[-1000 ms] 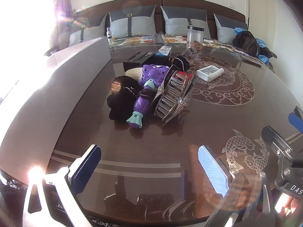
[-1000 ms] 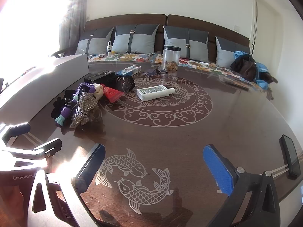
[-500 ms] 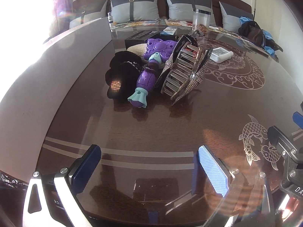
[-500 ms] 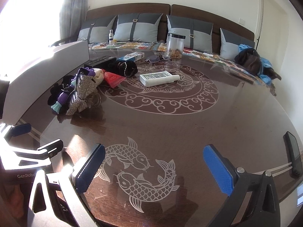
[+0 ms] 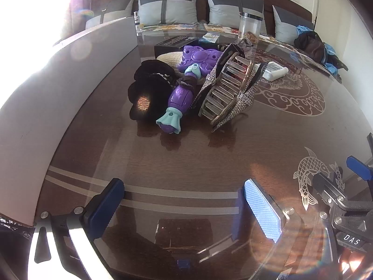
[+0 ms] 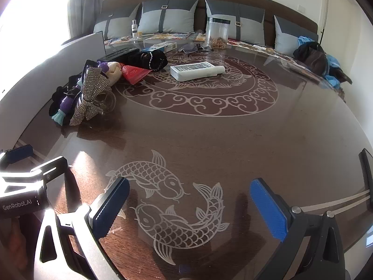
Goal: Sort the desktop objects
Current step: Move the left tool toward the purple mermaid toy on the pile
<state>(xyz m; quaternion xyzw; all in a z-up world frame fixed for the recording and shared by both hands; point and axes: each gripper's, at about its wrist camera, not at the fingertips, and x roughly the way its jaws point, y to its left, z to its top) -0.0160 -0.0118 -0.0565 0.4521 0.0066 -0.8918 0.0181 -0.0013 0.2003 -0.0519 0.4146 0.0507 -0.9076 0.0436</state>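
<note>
The left gripper [image 5: 184, 207] hovers, fingers spread, empty. At twelve o'clock lies a rhinestone-studded hair claw [image 5: 229, 89]. The right gripper [image 6: 193, 207], likewise agape, hangs over the glossy brown counter [image 6: 209, 140].

home living room, cushioned sofa [image 6: 209, 7], ornate table [image 6: 209, 140]

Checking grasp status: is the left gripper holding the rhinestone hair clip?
No. The left gripper is open and empty, short of the rhinestone hair clip on the table.

Black box [image 5: 175, 42] and cream item [image 5: 168, 58] sit partly hidden behind purple toy [image 5: 186, 74].
</note>
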